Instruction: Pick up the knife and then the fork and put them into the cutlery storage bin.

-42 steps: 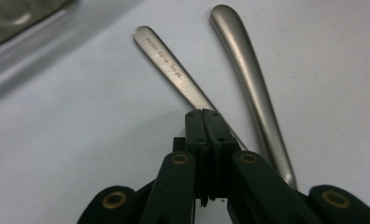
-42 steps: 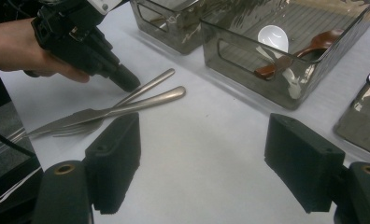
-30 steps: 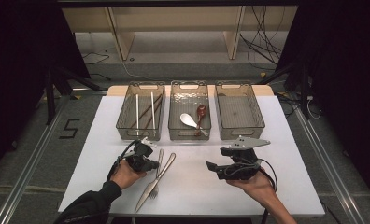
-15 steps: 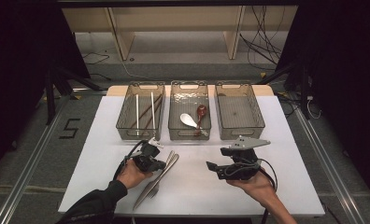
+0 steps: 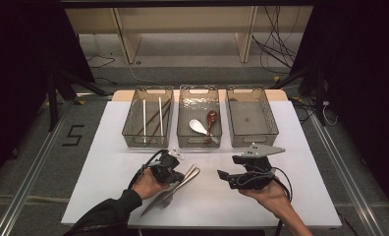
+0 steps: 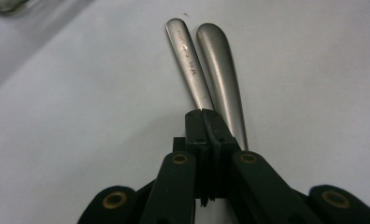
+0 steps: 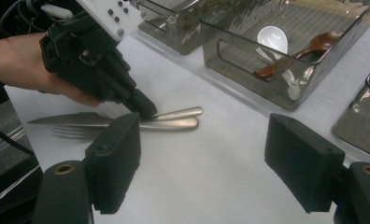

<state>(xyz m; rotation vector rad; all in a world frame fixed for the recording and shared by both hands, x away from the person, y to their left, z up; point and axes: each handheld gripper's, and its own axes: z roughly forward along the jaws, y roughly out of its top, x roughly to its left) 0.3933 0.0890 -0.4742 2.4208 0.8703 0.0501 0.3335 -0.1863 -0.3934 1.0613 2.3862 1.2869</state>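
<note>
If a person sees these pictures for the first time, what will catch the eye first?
Probably the left tongs, shut on the handle of a knife that lies beside a fork on the white table, near its front edge. Next, the three clear bins in a row at the back; the middle one holds a white spoon. The right tongs stand open and hold nothing.

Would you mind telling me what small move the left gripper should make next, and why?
Probably lift slightly. The left gripper is shut on one handle of the two utensils lying side by side on the white table; the knife and fork touch, so raising would separate them.
</note>
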